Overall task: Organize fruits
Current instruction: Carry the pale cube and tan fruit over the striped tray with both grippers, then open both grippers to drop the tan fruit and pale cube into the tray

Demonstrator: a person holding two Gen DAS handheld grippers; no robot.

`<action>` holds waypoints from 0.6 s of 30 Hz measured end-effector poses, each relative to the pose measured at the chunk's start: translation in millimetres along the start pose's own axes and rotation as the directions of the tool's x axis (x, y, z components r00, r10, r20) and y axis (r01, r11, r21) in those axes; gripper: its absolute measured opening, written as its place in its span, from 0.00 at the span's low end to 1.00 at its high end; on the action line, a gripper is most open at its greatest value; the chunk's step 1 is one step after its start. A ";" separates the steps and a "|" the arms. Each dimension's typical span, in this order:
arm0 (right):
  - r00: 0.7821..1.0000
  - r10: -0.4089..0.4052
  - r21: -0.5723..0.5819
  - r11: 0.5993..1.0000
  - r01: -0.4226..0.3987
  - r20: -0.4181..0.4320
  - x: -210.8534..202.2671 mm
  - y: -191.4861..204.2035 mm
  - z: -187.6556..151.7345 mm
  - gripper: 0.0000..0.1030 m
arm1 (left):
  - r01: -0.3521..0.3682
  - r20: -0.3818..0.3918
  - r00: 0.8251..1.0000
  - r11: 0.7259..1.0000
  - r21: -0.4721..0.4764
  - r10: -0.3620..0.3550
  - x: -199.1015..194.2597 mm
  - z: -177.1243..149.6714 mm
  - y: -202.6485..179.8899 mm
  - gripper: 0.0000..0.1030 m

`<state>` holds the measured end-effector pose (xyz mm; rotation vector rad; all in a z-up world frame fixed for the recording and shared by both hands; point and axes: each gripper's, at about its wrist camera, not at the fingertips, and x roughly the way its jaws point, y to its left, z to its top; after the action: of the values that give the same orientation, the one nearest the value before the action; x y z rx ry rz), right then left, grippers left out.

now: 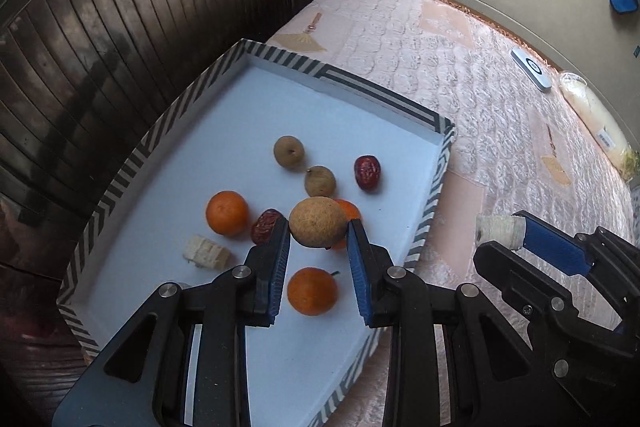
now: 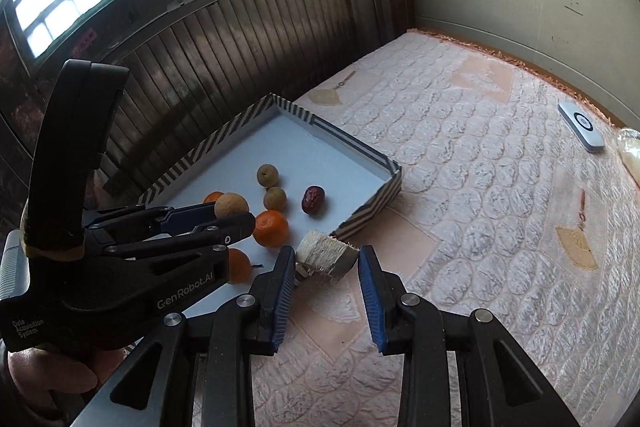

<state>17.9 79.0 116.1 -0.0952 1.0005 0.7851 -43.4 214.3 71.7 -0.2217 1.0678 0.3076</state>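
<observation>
Two grippers up over the bedding, both loaded. Left gripper (image 1: 318,227) is clamped on a tan round longan (image 1: 318,222), jaws narrow, blue pads pressing either side of it, held in the air above the striped tray (image 1: 132,163). No clear long axis on that fruit, roughly a ball. Right gripper (image 2: 326,259) is pinching a short pale banana chunk (image 2: 325,255), fibrous cut face showing toward upper left, darker peel end toward the right pad; its long axis runs across the jaws, pad to pad, slightly tilted down to the right. That chunk hangs just outside the tray's near right corner, over the pink quilted mattress (image 2: 480,211). In the tray: two oranges (image 1: 227,213) plus a third half hidden behind the held longan, two smaller longans (image 1: 289,152), two red dates (image 1: 367,173), one lying against an orange, and another banana piece (image 1: 206,251) lying flat near the left rim. White remote (image 2: 582,126) lies well apart by the wall.
</observation>
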 end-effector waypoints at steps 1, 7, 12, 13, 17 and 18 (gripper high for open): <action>1.000 0.005 -0.006 1.000 -0.005 -0.003 3.2 3.0 1.9 0.30 | -0.004 -0.002 1.000 1.000 -0.008 0.004 0.6 -0.1 4.3 0.28; 0.999 0.037 -0.040 0.998 -0.038 -0.027 24.5 18.3 11.7 0.30 | -0.033 -0.010 0.999 0.998 -0.054 0.032 3.3 -2.3 31.1 0.28; 0.996 0.065 -0.071 0.995 -0.070 -0.062 44.1 30.9 15.2 0.30 | -0.051 -0.029 0.998 0.994 -0.099 0.049 9.1 -5.6 54.3 0.28; 0.995 0.069 -0.079 0.994 -0.074 -0.070 47.5 33.7 15.3 0.30 | -0.052 -0.033 0.998 0.993 -0.107 0.049 10.0 -7.0 57.9 0.28; 0.991 0.087 -0.099 0.990 -0.097 -0.101 61.5 42.7 12.4 0.30 | -0.052 -0.027 0.998 0.991 -0.123 0.049 11.0 -11.3 65.9 0.28; 0.990 0.088 -0.101 0.990 -0.099 -0.107 65.0 44.0 11.6 0.30 | -0.049 -0.025 0.999 0.991 -0.127 0.047 10.3 -11.6 66.7 0.28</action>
<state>17.7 151.3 83.6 -0.1829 1.0662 0.9266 -71.8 274.5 55.1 -0.3143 1.0773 0.4179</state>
